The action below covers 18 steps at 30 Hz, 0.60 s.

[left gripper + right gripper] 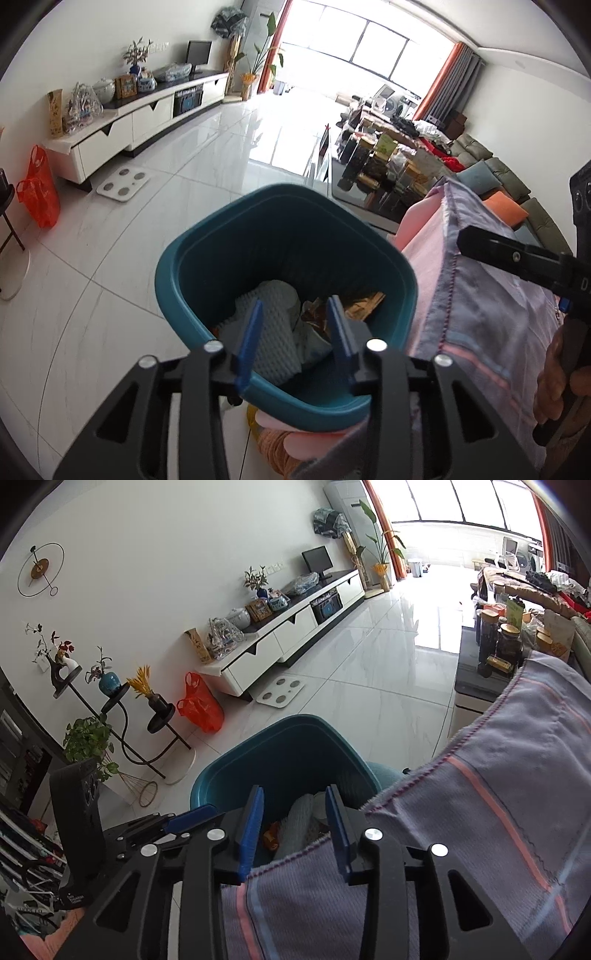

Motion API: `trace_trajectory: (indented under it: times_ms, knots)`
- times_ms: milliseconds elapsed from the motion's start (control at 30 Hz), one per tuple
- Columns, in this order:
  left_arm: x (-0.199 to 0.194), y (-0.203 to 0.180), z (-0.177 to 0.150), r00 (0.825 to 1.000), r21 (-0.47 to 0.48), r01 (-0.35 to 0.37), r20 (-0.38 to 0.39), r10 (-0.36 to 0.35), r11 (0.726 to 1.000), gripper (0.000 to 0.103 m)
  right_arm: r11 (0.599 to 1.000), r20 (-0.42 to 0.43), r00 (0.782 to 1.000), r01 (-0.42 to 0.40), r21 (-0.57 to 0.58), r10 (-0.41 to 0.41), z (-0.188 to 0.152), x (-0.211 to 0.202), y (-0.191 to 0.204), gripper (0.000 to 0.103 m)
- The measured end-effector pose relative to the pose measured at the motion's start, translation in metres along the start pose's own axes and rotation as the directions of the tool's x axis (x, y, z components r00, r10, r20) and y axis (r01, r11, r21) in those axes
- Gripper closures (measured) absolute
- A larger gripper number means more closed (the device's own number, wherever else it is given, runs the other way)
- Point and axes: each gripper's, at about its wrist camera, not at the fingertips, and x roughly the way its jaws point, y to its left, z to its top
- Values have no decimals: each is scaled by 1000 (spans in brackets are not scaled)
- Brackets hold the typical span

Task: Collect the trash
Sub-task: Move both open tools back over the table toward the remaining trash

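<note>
While both grippers stand part open and empty, the left gripper [295, 332] hangs squarely over the bin [192, 258] at centre frame, trash [275, 332] visible between its jaws; the right gripper [295, 827] sits lower right of the bin [229, 768], over a cloth [480, 830]

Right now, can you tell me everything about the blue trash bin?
The trash bin is teal, looks like smooth plastic, and has a rounded-square mouth with a thick rolled rim and faintly ribbed inner walls. It stands upright and open, with no lid in view, beside a striped cloth that lies against its right rim. Inside lie a white foam net sleeve and crumpled wrappers. Both grippers hover over its mouth.
</note>
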Motion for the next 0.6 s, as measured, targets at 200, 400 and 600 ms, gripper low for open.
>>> trace_trajectory:
  times_ms: [200, 400, 600]
  knots:
    - [-43, -33, -9, 990, 89, 35, 132, -47, 995, 25, 999, 88, 996, 24, -22, -22, -19, -52, -1, 51]
    - [-74, -101, -24, 962, 235, 141, 195, -189, 962, 6, 992, 185, 975, 124, -6, -120, -55, -123, -15, 34]
    - [-81, -192, -55, 924, 416, 267, 145, -354, 869, 3, 959, 249, 926, 267, 96, -283, -98, -193, -47, 21]
